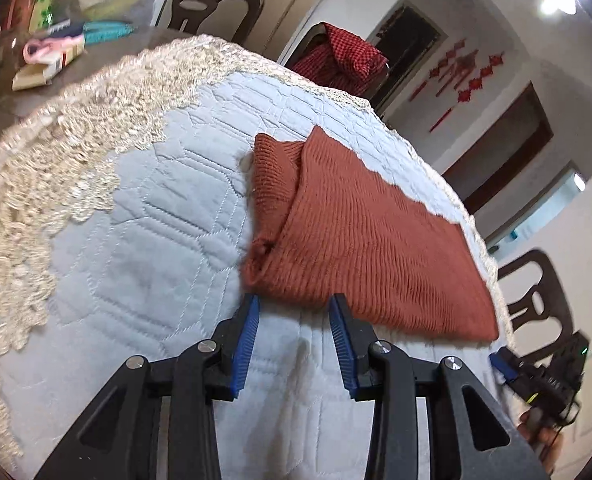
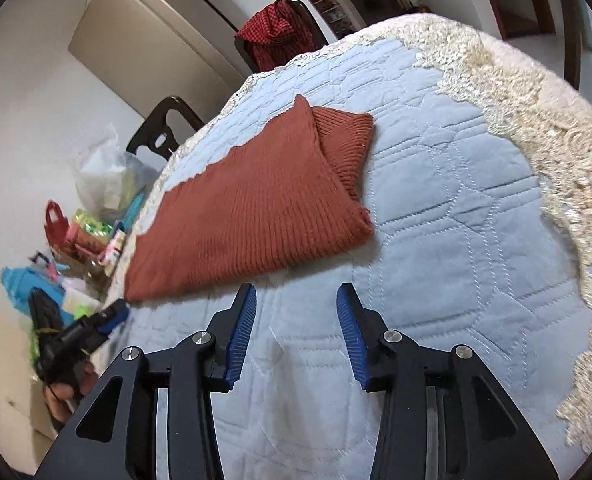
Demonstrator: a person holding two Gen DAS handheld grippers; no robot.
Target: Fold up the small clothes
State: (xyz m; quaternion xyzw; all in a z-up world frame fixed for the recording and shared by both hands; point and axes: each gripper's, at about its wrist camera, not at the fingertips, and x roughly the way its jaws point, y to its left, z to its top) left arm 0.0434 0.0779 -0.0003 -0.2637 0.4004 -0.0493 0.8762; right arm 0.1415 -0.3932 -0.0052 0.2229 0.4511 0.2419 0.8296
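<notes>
A rust-orange ribbed knit garment (image 1: 360, 236) lies folded flat on the light blue quilted mat (image 1: 168, 216); it also shows in the right wrist view (image 2: 252, 204). My left gripper (image 1: 294, 304) is open and empty, its blue pads just short of the garment's near edge. My right gripper (image 2: 296, 294) is open and empty, also just short of the near edge. The right gripper shows at the right edge of the left wrist view (image 1: 504, 364), and the left gripper at the left of the right wrist view (image 2: 112, 316).
The mat (image 2: 436, 216) has a cream lace border (image 1: 56, 152). Small boxes and clutter (image 1: 52, 40) sit on the table beyond the lace. Dark chairs (image 1: 212, 0) stand around, one draped with red checked cloth (image 1: 344, 56). Bags and packages (image 2: 96, 208) lie to the left.
</notes>
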